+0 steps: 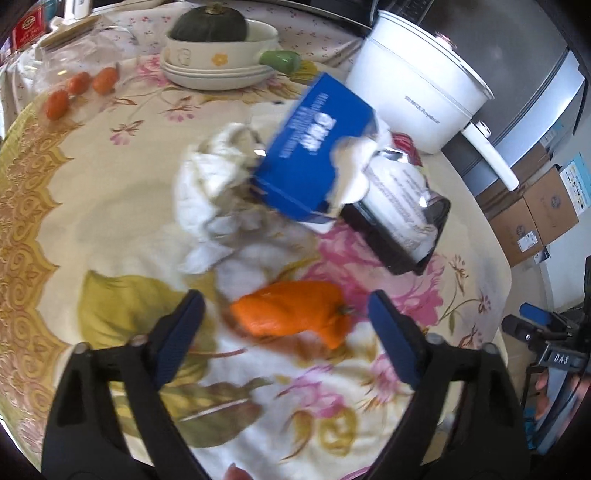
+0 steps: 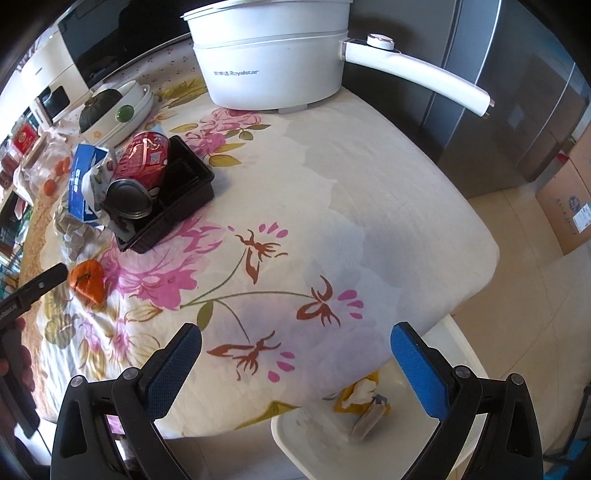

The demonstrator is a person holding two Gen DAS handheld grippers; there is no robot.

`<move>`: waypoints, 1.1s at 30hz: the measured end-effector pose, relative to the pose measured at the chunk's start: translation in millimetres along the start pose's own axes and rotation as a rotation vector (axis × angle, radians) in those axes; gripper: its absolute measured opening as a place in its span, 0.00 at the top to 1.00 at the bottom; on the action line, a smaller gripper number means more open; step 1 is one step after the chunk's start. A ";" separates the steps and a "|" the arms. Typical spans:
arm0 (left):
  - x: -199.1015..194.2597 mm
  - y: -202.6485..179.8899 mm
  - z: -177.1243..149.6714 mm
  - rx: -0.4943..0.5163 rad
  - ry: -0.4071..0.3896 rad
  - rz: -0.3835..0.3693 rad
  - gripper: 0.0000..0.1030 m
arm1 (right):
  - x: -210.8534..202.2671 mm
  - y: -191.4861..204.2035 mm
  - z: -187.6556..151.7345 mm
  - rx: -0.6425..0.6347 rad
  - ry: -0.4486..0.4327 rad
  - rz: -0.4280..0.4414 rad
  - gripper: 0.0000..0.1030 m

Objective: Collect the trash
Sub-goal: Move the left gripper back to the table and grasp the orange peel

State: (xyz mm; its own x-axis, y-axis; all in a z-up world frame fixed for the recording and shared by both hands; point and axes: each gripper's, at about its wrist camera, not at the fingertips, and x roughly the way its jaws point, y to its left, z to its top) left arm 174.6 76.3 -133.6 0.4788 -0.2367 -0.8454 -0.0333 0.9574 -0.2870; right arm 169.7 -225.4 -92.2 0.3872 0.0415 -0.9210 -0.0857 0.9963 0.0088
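Left side first: my left gripper [image 1: 284, 314] is hanging over the flowered tablecloth [image 1: 110, 206], jaws spread apart, nothing pinched. The orange peel [image 1: 295, 314] is lying on the cloth right between the two blue pads, but neither pad is touching it. Beyond the peel, a heap of crumpled white tissue [image 1: 218, 192] is sitting on the cloth, with a torn blue carton [image 1: 314, 155] leaning on top of it. Just right of the carton, a black plastic tray [image 1: 406, 243] is holding a crumpled white wrapper with print on it. Further back I'm seeing three small orange fruits [image 1: 79, 90] at the left, a stack of cream dishes [image 1: 218, 62] with a dark green squash [image 1: 210, 26] in the top one, and a white electric pot [image 1: 417, 88] at the right. Moving to my right gripper [image 2: 295, 347]: jaws are standing wide too, empty, hovering over the near corner of the table. In its view the same peel [image 2: 88, 280] is lying at the far left, near the tip of my left gripper, which is poking in from the edge. Behind it, the carton [image 2: 83, 177] and the tray [image 2: 184, 192] are sitting together; the tray is also carrying a squashed red can [image 2: 144, 158] and a dark round lid [image 2: 129, 199]. Below the table corner, a white bin [image 2: 306, 435] is standing on the floor, with a yellow wrapper and some tissue scraps already inside.
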 end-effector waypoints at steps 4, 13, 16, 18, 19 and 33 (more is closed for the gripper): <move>17.6 -22.0 2.0 0.082 0.027 0.027 0.22 | 1.7 -5.4 -1.7 0.015 0.011 0.009 0.00; 36.7 -24.5 -4.1 0.184 0.038 0.122 0.23 | -0.4 -21.0 -9.4 0.025 0.023 -0.011 0.00; 37.3 -27.6 -7.7 0.224 0.042 0.148 0.28 | 0.1 -23.5 -9.6 0.033 0.025 -0.010 0.00; 37.0 -30.2 -10.7 0.252 0.045 0.157 0.31 | 0.1 -23.7 -9.6 0.038 0.027 -0.006 0.00; 35.8 -30.8 -12.6 0.267 0.049 0.156 0.35 | 0.2 -23.3 -9.3 0.039 0.027 -0.004 0.00; -8.3 -6.8 -17.8 0.164 0.059 0.046 0.62 | -7.0 -9.0 -8.1 -0.014 -0.008 -0.039 0.00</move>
State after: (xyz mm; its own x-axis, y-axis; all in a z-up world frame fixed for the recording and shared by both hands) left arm 155.3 68.9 -132.6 0.4278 -0.1963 -0.8823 0.0914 0.9805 -0.1738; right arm 160.3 -235.3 -89.0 0.3981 0.0028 -0.9173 -0.0829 0.9960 -0.0329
